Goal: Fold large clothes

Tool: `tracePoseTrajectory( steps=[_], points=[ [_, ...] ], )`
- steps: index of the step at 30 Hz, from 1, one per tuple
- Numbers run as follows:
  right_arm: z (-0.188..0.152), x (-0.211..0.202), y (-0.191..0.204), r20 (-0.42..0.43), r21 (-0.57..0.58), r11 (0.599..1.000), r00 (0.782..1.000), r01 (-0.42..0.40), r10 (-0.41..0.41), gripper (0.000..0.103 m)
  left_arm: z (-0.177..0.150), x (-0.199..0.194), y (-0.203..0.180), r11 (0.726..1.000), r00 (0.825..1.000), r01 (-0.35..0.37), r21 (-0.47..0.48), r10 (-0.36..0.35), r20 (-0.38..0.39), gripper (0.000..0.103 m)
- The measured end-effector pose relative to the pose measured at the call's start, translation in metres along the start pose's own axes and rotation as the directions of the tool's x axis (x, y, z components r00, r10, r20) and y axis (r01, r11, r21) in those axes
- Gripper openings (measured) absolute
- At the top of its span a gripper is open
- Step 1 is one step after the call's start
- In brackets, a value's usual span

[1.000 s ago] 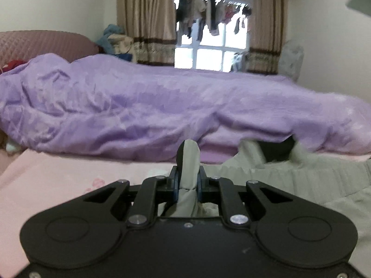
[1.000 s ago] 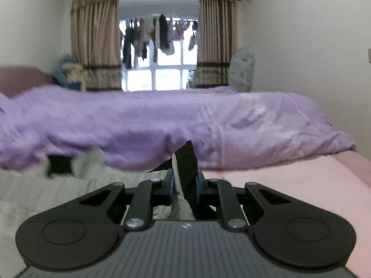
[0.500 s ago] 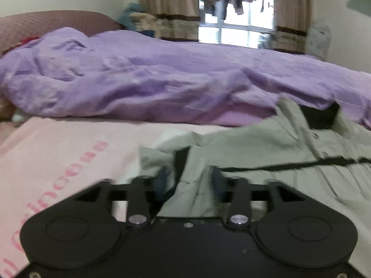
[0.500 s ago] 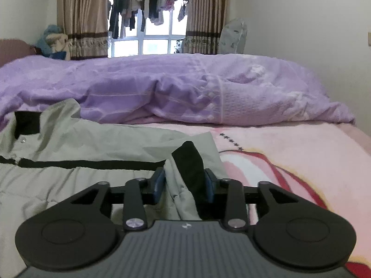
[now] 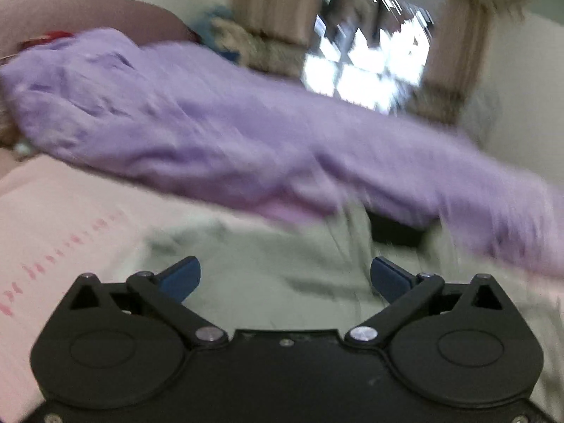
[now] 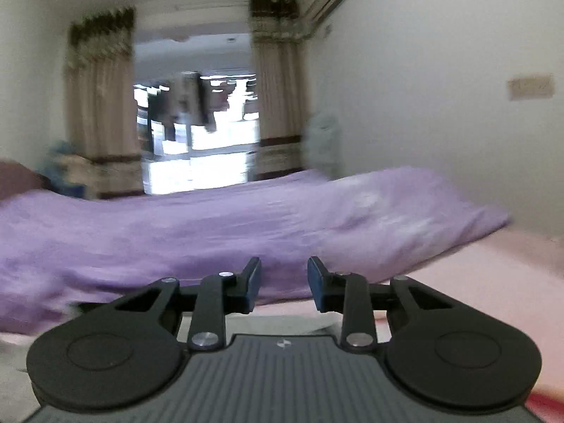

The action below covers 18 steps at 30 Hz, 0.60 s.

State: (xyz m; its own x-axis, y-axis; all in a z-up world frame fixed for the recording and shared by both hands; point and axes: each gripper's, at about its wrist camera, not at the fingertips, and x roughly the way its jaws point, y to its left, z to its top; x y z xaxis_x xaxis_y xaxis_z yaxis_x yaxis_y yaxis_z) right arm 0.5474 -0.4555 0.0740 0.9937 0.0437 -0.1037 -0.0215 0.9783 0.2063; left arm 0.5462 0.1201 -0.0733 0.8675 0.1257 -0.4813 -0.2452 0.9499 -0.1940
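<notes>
A pale grey-green jacket (image 5: 268,264) with a black collar (image 5: 394,232) lies spread on the pink bed sheet (image 5: 60,222). My left gripper (image 5: 285,278) hovers over it; its jaws are opening wide and no cloth is between the blue pads (image 5: 181,276). In the right wrist view, my right gripper (image 6: 283,282) points almost level at the purple quilt (image 6: 211,225). Its jaws are closing with a gap between them and nothing inside. Only a sliver of the jacket (image 6: 282,324) shows below its fingers. Both views are blurred by motion.
A bunched purple quilt (image 5: 218,134) runs across the far side of the bed. Behind it are a curtained window (image 6: 197,148) with hanging clothes and a padded headboard (image 5: 70,14) at the left. A white wall (image 6: 440,105) bounds the right side.
Both grippers let go of the jacket folds they pinched; the cloth now lies flat. The left jaws opened wide. The right gripper rose and tilted up toward the quilt.
</notes>
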Motion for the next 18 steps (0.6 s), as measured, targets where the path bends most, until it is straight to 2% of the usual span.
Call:
tracePoseTrajectory(
  steps=[1, 2, 3, 4, 6, 8, 10, 12, 18],
  points=[
    [-0.004, 0.000, 0.005, -0.046, 0.071, 0.990, 0.992, -0.118, 0.121, 0.038, -0.005, 0.006, -0.006, 1.000, 1.000, 0.016, 0.017, -0.016, -0.023, 0.103],
    [-0.011, 0.003, 0.009, -0.081, 0.129, 0.971, 0.974, -0.201, 0.212, 0.038, -0.012, 0.012, -0.012, 0.999, 0.999, 0.022, 0.031, -0.021, -0.038, 0.103],
    [-0.022, 0.007, 0.019, -0.116, 0.160, 0.954, 0.955, -0.253, 0.273, 0.038, -0.018, 0.016, -0.016, 0.999, 0.999, 0.011, 0.039, -0.009, -0.043, 0.103],
    [-0.031, 0.012, 0.028, -0.154, 0.152, 0.952, 0.945, -0.266, 0.289, 0.038, -0.024, 0.021, -0.021, 0.998, 0.999, -0.008, 0.061, 0.010, -0.040, 0.103],
    [-0.056, 0.026, 0.050, -0.250, 0.062, 0.959, 0.926, -0.277, 0.283, 0.038, -0.034, 0.031, -0.030, 0.992, 0.998, -0.041, 0.122, 0.045, -0.037, 0.103],
    [-0.079, 0.043, 0.060, -0.336, -0.014, 0.970, 0.914, -0.245, 0.226, 0.037, -0.039, 0.037, -0.029, 0.987, 0.998, -0.058, 0.150, 0.063, -0.025, 0.103],
    [-0.087, 0.055, 0.052, -0.385, 0.031, 0.970, 0.893, -0.239, 0.233, 0.037, -0.041, 0.039, -0.024, 0.988, 0.998, -0.058, 0.143, 0.060, -0.013, 0.103],
    [-0.088, 0.055, 0.050, -0.377, 0.069, 0.966, 0.890, -0.250, 0.257, 0.037, -0.043, 0.040, -0.024, 0.987, 0.998, -0.063, 0.146, 0.065, -0.010, 0.103],
    [-0.090, 0.055, 0.046, -0.373, 0.043, 0.968, 0.895, -0.249, 0.246, 0.037, -0.041, 0.039, -0.024, 0.984, 0.997, -0.068, 0.164, 0.071, -0.013, 0.103]
  ],
)
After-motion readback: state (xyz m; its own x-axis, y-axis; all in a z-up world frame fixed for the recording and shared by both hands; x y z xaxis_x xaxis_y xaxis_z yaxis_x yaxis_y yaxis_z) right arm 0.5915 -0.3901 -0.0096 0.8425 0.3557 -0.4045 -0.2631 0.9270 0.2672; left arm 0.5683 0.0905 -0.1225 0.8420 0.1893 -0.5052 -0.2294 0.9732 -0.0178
